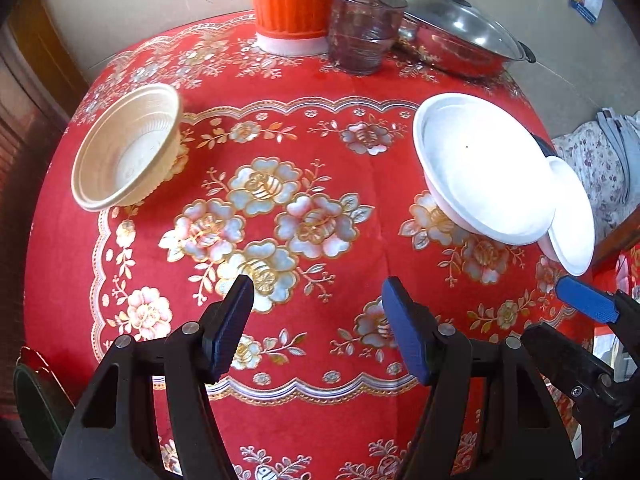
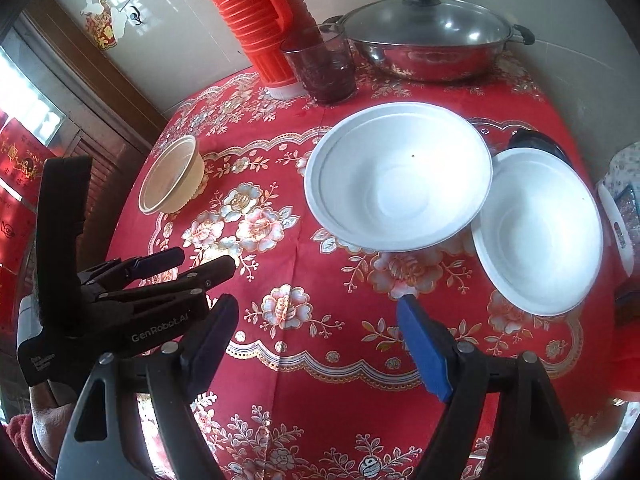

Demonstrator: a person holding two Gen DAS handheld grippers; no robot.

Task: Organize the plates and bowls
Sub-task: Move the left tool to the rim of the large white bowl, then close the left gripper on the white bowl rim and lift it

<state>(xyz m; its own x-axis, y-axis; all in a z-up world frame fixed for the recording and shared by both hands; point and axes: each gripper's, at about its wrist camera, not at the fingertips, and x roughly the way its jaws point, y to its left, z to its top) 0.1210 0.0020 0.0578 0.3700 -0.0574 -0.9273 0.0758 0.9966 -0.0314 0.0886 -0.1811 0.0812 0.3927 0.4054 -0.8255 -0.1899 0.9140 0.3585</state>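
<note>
My left hand-held gripper [image 1: 318, 292] has black angular arms with silver pivot screws and dark-blue ribbed pads [image 1: 404, 328]. My right hand-held gripper [image 2: 316, 312] matches. White "GenRobot.AI" lettering marks the left's body; behind it, a red sleeve [image 2: 20, 432].

Glossy steel pot [image 2: 428, 50], ribbed plastic bowl [image 1: 128, 148].

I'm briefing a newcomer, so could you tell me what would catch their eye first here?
The bright red floral tablecloth dominates. On its right, a large white bowl overlaps a smaller white bowl; a cream bowl sits alone at left. An orange thermos stands at the back.
</note>
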